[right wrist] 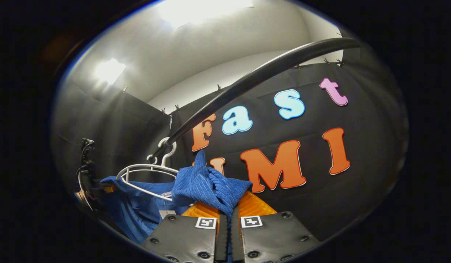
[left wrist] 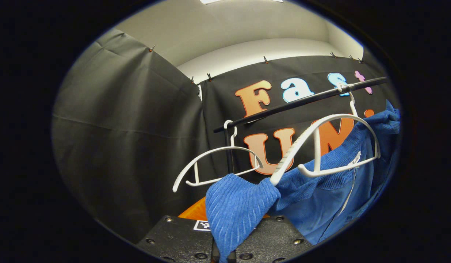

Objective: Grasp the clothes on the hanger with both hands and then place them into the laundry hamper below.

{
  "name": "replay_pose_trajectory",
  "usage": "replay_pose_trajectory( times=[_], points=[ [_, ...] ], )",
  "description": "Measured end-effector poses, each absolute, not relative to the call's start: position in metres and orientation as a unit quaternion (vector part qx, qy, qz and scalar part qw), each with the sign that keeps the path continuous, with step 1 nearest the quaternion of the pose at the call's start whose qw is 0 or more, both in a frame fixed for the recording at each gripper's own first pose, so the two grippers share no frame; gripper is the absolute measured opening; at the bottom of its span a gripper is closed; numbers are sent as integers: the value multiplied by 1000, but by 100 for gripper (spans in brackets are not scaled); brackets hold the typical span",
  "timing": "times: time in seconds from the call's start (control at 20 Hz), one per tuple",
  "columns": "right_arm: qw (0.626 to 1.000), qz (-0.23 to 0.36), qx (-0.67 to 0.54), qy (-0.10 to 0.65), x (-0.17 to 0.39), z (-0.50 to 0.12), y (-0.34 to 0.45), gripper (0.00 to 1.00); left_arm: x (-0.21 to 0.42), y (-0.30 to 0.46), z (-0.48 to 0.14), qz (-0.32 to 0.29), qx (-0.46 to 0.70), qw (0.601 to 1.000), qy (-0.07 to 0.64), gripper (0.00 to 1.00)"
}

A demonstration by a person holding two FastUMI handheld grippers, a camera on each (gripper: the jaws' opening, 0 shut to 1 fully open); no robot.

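Both claws clamped on blue garment at rail.
My left claw [left wrist: 223, 255] and right claw [right wrist: 227, 244] each pinch a fold of the blue garment [left wrist: 320, 197], which drapes beside a white hanger [left wrist: 331, 146] on the black rail [left wrist: 302, 102].

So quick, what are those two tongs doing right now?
Left tongs: closed on a fold of the blue garment.
Right tongs: closed on another bunch of the same garment.
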State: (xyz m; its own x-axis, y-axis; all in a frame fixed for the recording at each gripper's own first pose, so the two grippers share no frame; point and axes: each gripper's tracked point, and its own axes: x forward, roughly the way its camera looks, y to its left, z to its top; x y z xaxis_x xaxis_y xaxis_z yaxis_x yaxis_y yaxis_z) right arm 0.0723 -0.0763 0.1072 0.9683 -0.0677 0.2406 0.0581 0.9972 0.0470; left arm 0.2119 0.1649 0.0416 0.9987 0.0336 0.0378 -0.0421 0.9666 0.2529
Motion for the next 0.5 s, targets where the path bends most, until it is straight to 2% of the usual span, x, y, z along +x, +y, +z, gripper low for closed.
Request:
replay_pose_trajectory(
  times=[0.25, 0.5],
  points=[
    [983, -86, 16, -159, 83, 129, -108, 11, 191, 138, 30, 19, 137, 990, -31, 6],
    [978, -143, 3, -153, 91, 125, -141, 11, 194, 122, -9, 0, 103, 995, 8, 6]
  ],
)
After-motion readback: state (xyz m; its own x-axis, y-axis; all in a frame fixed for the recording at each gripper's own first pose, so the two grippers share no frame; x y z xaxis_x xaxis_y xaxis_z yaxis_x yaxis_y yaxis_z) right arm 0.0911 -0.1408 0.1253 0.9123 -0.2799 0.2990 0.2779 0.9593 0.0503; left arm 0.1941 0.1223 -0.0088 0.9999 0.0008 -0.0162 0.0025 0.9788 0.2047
